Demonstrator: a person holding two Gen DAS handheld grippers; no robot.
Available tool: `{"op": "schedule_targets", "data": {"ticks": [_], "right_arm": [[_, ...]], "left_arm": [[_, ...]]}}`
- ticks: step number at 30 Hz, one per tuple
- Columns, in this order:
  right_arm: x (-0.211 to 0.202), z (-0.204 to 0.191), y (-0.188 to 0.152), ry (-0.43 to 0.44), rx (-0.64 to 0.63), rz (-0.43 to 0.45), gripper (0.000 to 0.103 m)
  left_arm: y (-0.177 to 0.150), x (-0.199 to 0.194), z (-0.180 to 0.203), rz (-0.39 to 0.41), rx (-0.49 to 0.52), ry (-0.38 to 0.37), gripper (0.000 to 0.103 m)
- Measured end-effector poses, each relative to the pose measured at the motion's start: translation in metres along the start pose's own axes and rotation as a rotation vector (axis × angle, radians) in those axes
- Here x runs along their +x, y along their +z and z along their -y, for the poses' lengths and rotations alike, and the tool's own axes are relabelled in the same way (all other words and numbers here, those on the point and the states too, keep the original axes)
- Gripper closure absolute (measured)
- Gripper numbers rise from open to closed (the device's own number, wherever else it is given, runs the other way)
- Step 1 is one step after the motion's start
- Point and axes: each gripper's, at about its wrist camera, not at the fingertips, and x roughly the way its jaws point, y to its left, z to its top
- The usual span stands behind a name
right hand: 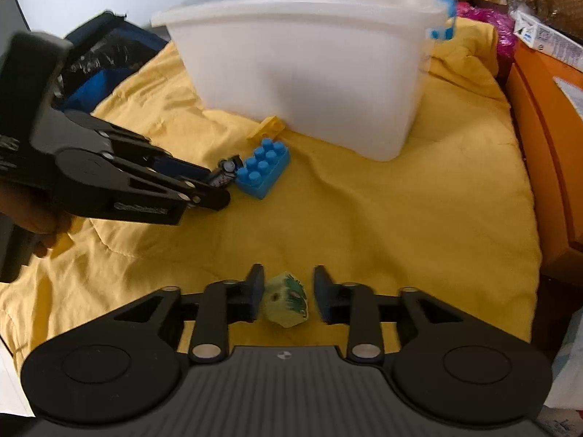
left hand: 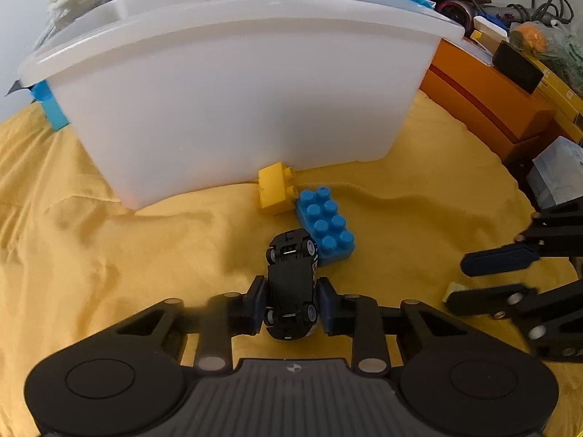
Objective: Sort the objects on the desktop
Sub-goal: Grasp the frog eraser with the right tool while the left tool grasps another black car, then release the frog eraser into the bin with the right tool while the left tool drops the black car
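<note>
a black toy car [left hand: 291,284], lying upside down with its wheels up, is clamped between the pads of the left gripper [left hand: 290,304]; its far end is seen touching the blue building block [left hand: 325,227], and a yellow brick [left hand: 274,191] rests against the wall of the white bin [left hand: 233,109]. the right gripper [right hand: 285,296] is held with its fingers apart around a pale yellow-green piece [right hand: 288,300] on the cloth, which is not yet pinched (whether either pad touches it cannot be told).

risks, as judged: the blue block may be dragged or tipped if the car is lifted without first being drawn clear of it; the car may pivot and slip, since only its rear half is gripped; the faceted small piece may squirt out sideways if closed upon off-centre. the two grippers are near each other, so a clash is possible.

the surface is a wrinkled yellow cloth [right hand: 400,218], soft enough for objects to tilt. orange boxes [left hand: 484,91] and assorted clutter are seen to the right and behind the bin.
</note>
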Motion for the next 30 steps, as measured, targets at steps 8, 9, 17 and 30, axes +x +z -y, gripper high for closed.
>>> {"op": "schedule_targets", "data": {"ticks": [8, 9, 17, 30], "right_arm": [[0.006, -0.006, -0.01, -0.004, -0.039, -0.011, 0.072], [0.006, -0.005, -0.009, 0.0, -0.037, -0.014, 0.072], [-0.058, -0.002, 0.042, 0.038, 0.0, 0.185, 0.072], [-0.109, 0.033, 0.173, -0.003, 0.159, 0.313, 0.072]], "left_arm": [[-0.015, -0.033, -0.014, 0.058, -0.031, 0.026, 0.071], [-0.017, -0.039, -0.017, 0.071, -0.04, 0.025, 0.071], [0.004, -0.094, -0.037, 0.182, -0.091, 0.013, 0.071], [0.118, -0.135, -0.064, 0.237, -0.126, 0.028, 0.07]]}}
